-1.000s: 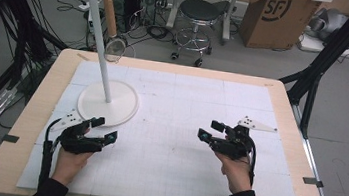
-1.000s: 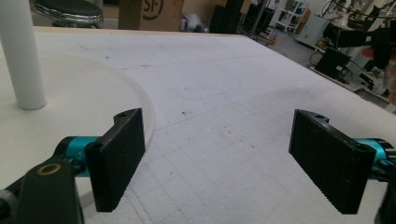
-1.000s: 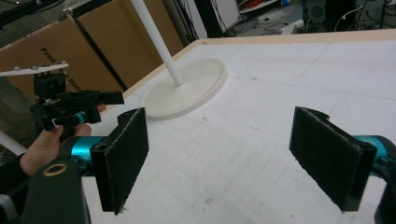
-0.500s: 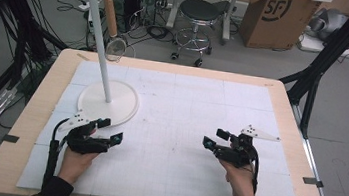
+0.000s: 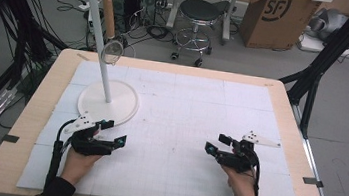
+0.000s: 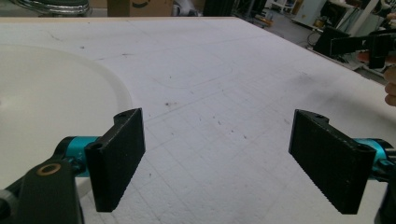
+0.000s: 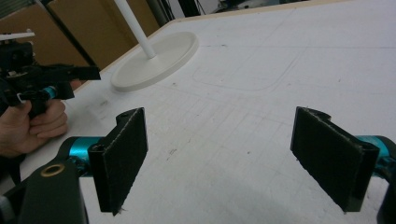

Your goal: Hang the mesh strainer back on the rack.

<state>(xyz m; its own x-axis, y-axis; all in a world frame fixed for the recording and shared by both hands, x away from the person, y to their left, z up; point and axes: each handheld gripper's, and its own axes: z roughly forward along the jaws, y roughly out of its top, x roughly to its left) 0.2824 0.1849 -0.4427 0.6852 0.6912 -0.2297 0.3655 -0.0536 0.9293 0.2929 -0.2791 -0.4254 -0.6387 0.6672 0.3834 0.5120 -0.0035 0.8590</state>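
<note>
A white hanging stand with a round base and a tall pole stands at the left of the white foam mat. A metal strainer with a wooden handle hangs from its top hooks. My left gripper rests open on the mat just in front of the base, with nothing between its pads. My right gripper lies open at the near right, pointing left, with empty pads. The right gripper view shows the stand base and my left gripper in a hand.
The mat covers a wooden table. On the floor behind it are a black stool, a cardboard box and cables. Black frame legs stand off the right edge.
My right gripper has drawn back toward the near edge. My left gripper has shifted slightly to the right. Both stay open.
</note>
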